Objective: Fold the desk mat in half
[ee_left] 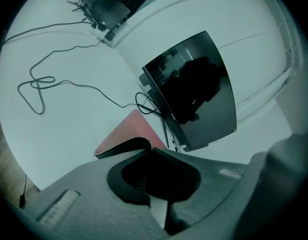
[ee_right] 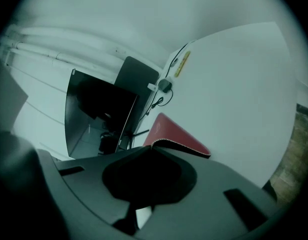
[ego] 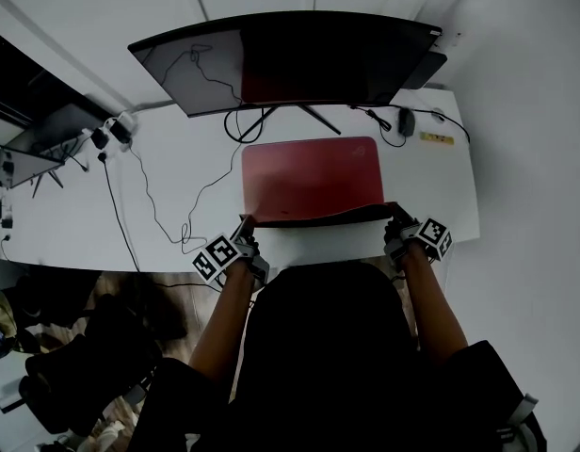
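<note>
Here, the red desk mat lies on the white worktop, right in front of the big dark monitor. The far part of the mat lies flat. Its near edge is lifted off the worktop and curls up a little, so the dark underside shows along that edge.

The left hand-held gripper pinches the near left corner of the mat. Its jaws are pressed together on the thin edge. The right hand-held gripper pinches the near right corner in the same way, with its jaws tight on the mat. The two grippers are well apart, one at each end of the lifted edge.

The monitor stands on thin legs just behind the mat. A thin black cable runs in loops over the worktop to the left of the mat. A dark mouse lies near the far right corner of the worktop, and a small yellow label sits just beside it.
</note>
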